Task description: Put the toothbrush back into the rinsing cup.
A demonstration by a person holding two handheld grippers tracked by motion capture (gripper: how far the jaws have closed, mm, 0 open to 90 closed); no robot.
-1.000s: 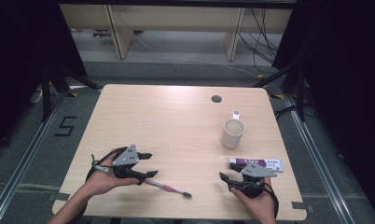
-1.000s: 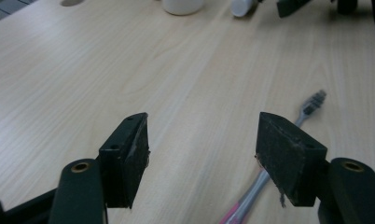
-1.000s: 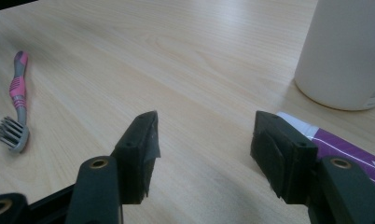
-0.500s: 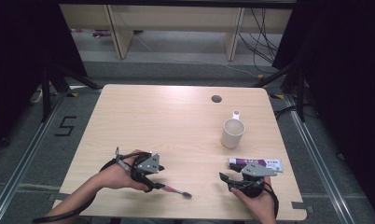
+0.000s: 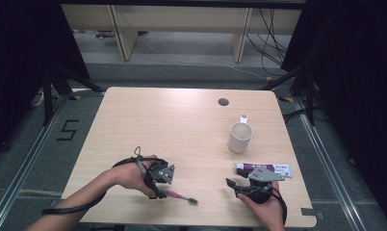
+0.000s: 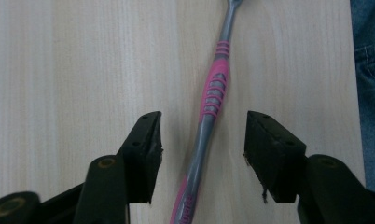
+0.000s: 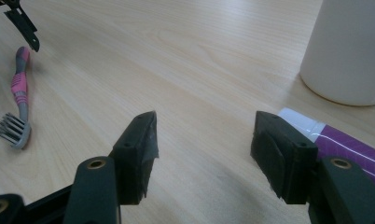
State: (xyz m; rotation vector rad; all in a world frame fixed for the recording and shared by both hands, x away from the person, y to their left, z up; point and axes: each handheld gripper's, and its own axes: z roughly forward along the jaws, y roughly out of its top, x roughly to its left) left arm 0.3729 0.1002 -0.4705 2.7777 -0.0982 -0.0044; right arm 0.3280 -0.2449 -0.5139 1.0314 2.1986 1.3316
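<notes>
A pink and grey toothbrush [image 5: 179,196] lies flat near the table's front edge, bristle head to the right. My left gripper [image 5: 161,188] points down over its handle end. In the left gripper view the handle [image 6: 213,93] runs between the two pads of that gripper [image 6: 202,126]; the jaws have just been closing and a gap remains on each side. My right gripper [image 5: 234,186] rests at the front right, open [image 7: 202,135] with bare wood between its pads. It looks across at the toothbrush [image 7: 18,93].
A white mug [image 5: 240,137] [image 7: 349,51] stands upright right of centre. A purple and white toothpaste tube [image 5: 278,168] [image 7: 344,144] lies just beyond the right gripper. A dark round hole [image 5: 223,102] sits near the table's far edge.
The left hand slid right along the front edge and came over the toothbrush handle, its jaws narrowing around it. The right hand, mug and tube stayed put.
</notes>
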